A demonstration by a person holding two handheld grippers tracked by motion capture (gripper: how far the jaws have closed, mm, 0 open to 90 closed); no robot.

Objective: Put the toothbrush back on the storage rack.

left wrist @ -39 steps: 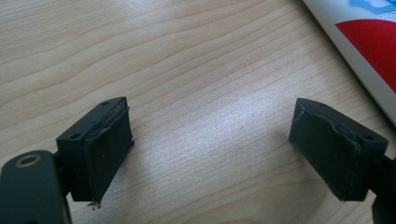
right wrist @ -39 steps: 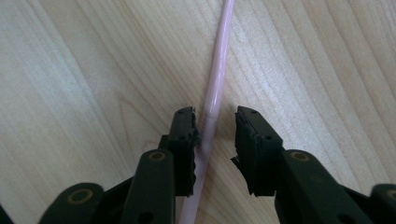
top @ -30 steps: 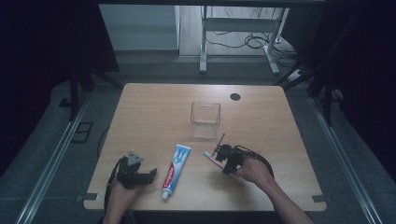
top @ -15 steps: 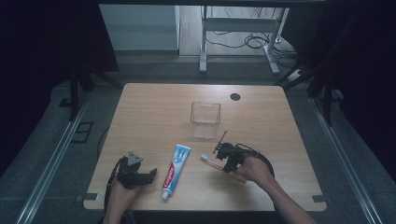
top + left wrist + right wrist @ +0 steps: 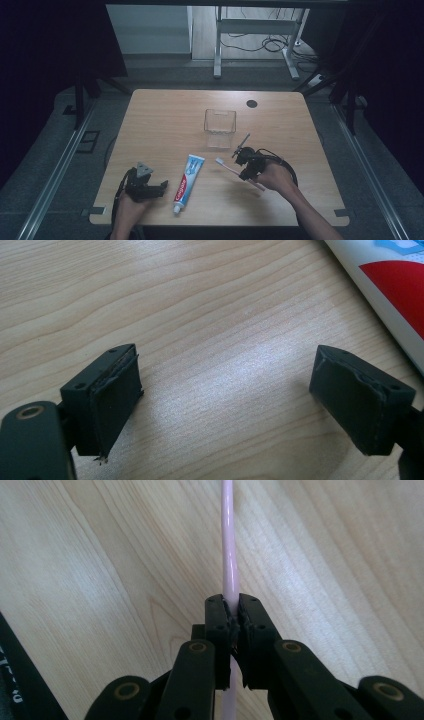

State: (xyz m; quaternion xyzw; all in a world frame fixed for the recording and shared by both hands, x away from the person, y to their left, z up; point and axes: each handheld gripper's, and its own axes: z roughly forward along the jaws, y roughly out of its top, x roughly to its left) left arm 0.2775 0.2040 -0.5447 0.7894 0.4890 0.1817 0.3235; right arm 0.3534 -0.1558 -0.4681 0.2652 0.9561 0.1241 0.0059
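Observation:
A pink toothbrush [image 5: 225,165] lies slantwise at the table's front right. My right gripper [image 5: 245,167] is shut on its handle. In the right gripper view the thin pink handle [image 5: 229,555] runs straight up from between the pressed pads, gripper [image 5: 231,605] just above the wood. A white, red and blue toothpaste tube [image 5: 188,176] lies front centre. My left gripper [image 5: 160,187] rests on the table left of the tube, open. In the left gripper view its jaws stand wide apart, gripper [image 5: 225,395] over bare wood, with the tube [image 5: 395,285] at the upper right.
A clear square container [image 5: 220,125] stands at the table's middle, just beyond the toothbrush. A black round cable hole [image 5: 251,103] sits at the back. Dark floor and a desk frame [image 5: 255,30] lie beyond the table's far edge [image 5: 215,91].
The toothbrush's head end has shifted slightly left and up in the picture, held in the right gripper. The left hand and the tube have stayed put.

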